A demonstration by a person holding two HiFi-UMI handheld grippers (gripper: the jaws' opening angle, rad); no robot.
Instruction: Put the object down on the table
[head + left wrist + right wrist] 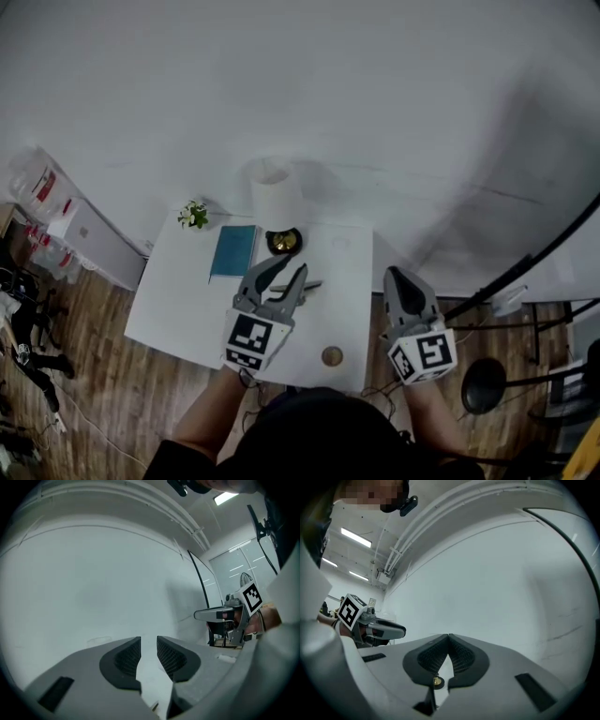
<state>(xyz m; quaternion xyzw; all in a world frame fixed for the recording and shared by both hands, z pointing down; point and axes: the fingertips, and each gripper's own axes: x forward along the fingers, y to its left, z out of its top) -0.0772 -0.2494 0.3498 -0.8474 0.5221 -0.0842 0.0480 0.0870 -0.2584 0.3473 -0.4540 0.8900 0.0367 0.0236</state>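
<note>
Both grippers hover above the front of a small white table (178,309). My left gripper (286,268) (148,644) is open; only the white wall shows between its pads, and nothing is held. A thin grey stick (310,286) lies on the table just right of its fingers. My right gripper (395,275) (448,637) hangs past the table's right edge with its fingertips touching, shut and empty. Through the slot below its pads a small gold-topped dark thing (437,681) shows. Each gripper view shows the other gripper off to the side.
On the table stand a white roll (274,192), a little plant (193,215), a blue book (232,250), a black dish with a gold piece (283,242) and a round tan disc (331,355). Wooden floor surrounds the table; a black stand (483,384) is at right.
</note>
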